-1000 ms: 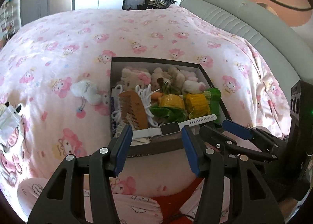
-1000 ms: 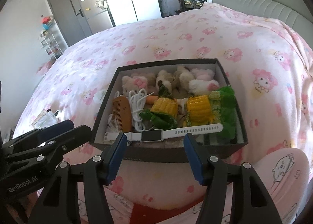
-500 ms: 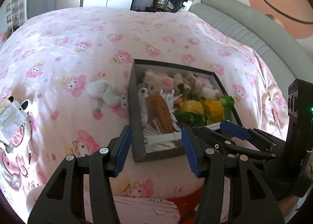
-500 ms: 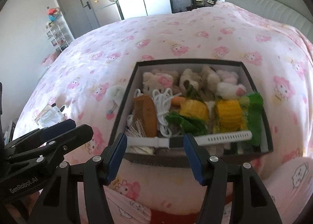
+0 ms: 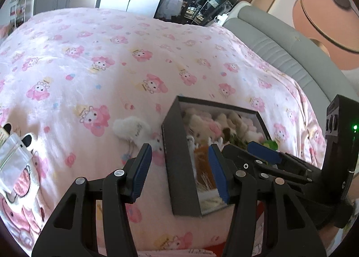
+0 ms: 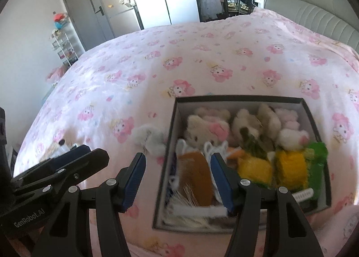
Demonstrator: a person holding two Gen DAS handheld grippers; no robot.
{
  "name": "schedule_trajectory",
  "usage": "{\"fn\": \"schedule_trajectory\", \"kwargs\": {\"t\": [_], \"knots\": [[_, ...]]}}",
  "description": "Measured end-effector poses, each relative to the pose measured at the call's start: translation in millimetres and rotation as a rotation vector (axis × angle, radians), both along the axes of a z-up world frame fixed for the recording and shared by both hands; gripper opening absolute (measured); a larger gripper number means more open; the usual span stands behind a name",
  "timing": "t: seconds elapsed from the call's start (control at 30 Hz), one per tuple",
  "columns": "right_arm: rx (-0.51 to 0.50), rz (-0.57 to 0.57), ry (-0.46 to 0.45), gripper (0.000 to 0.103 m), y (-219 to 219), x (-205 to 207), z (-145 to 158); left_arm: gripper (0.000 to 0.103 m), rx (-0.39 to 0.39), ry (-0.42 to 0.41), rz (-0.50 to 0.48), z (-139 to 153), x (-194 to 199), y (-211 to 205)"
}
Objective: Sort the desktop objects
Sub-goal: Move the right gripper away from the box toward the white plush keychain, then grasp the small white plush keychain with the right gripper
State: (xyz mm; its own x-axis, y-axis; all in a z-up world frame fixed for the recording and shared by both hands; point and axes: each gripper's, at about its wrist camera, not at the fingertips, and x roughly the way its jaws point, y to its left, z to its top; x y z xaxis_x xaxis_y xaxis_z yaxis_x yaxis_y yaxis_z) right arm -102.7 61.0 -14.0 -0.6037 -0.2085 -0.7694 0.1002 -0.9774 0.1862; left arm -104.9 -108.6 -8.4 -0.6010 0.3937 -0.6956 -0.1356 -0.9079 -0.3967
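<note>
Both tongs, left (image 5: 179, 167) and right (image 6: 177, 178), angle downward over the box (image 6: 246, 100), jaws apart, holding nothing.

Bright daylight, fisheye-warped edges, slight motion blur near the fingers (image 6: 218, 180).

both views now left of box (image 6: 237, 100)

Your 2 wrist views, both angled down close over the dark box (image 5: 179, 167) (image 6: 237, 100), its left wall shared.
</note>
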Motion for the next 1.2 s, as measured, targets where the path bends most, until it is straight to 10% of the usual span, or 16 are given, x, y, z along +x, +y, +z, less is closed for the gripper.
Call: {"fn": "schedule_trajectory", "kwargs": {"t": [0.57,1.2], "knots": [[-0.037,0.022,-0.155,0.057,-53.1,-86.9,-48.8,0.053,0.259,-0.158,0.209,-85.0,-70.4,-80.9],[0.194,0.045,-0.145,0.065,-119.9,-129.3,-92.2,0.052,0.291,-0.278,0.464,-135.2,-82.1,-122.8]]}}
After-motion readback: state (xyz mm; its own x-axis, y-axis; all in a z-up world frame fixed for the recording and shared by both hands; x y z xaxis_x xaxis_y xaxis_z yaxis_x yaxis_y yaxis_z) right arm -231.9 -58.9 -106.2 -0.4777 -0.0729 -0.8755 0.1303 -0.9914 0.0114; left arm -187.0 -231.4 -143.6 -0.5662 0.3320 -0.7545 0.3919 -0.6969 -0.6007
